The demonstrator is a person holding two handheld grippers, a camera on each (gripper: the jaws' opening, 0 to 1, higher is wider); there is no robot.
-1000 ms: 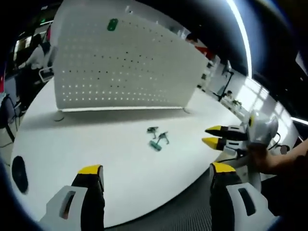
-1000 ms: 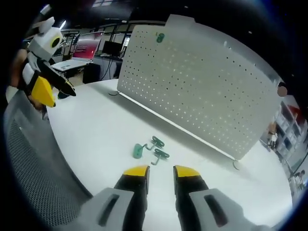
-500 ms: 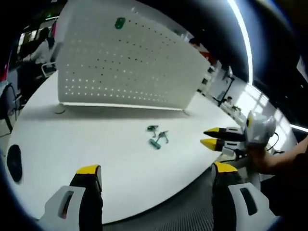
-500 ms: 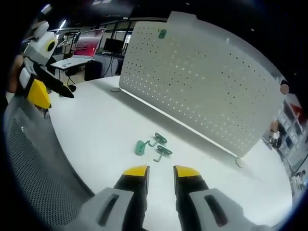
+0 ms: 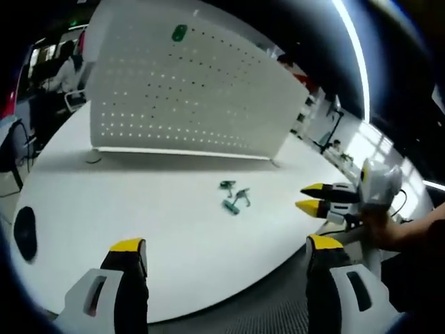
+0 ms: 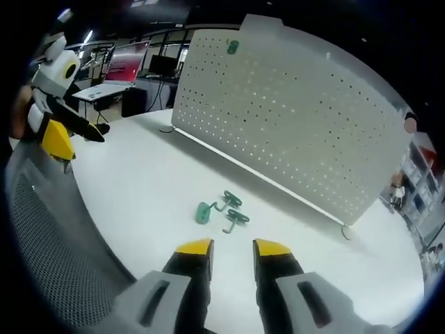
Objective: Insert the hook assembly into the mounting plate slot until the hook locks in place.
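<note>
**Hooks lie straight ahead of your right hand-held gripper, which is the nearer of the two.**

In the right gripper view the green hooks (image 6: 224, 210) lie on the white surface (image 6: 139, 181) just beyond the tips of your right hand-held gripper (image 6: 231, 248), whose jaws stand a narrow gap apart and hold nothing. The cluster's long axis runs roughly across that gripper's line of reach. The pegboard (image 6: 292, 118) stands upright behind the hooks, one green hook (image 6: 233, 46) already near its top. Your left hand-held gripper (image 5: 221, 245) is wide open, empty, and farther from the hooks (image 5: 233, 197), so the right looks better placed to pick.
</note>
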